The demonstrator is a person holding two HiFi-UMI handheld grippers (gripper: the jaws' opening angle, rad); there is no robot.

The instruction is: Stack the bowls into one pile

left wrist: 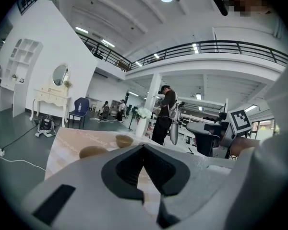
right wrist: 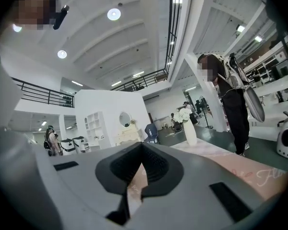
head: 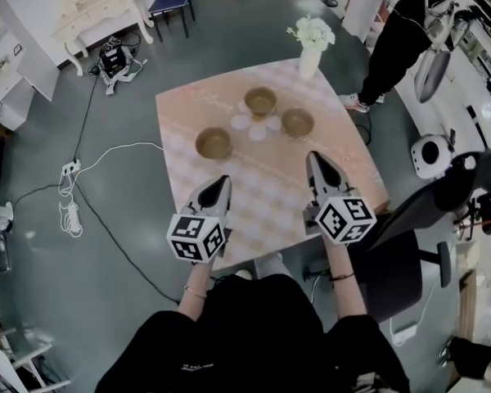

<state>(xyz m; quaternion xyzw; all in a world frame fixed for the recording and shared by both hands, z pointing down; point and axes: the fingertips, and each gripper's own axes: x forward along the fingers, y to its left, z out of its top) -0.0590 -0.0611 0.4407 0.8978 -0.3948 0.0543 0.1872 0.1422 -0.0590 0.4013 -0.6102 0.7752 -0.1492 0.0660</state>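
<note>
Both your claws are pinched fully together with nothing in them. The left claw [head: 222,182] hangs over the near part of the worktop [head: 266,193], just short of the near-left bowl [head: 213,143]. The right claw [head: 314,160] hangs just short of the right-hand bowl [head: 297,123]. The far bowl [head: 260,101] sits beyond them. All three stand upright and apart around a pale flower-shaped mat [head: 256,126], so no stacking is done yet.

The first risk, as I judge it, is that you go in with the jaws closed. A shut tip will shove a bowl across the cloth instead of taking it, and the right-hand bowl has little worktop beyond it on its outer side. Open before you reach the rim.

These bowls look smooth and round-walled, so a pinch on the rim alone may let one swing or slip as you lift. Seat one jaw well inside and one outside.

If you carry one bowl low over another, the rims may clip and tip both. Lower it centred, or it will sit crooked in the pile.

Mind the vase [head: 311,51] of white flowers at the far corner, near the far bowl. It is tall and narrow, and a reach past that bowl could knock it over.

Both claws aim at the same cluster, so work one at a time or they may collide
</note>
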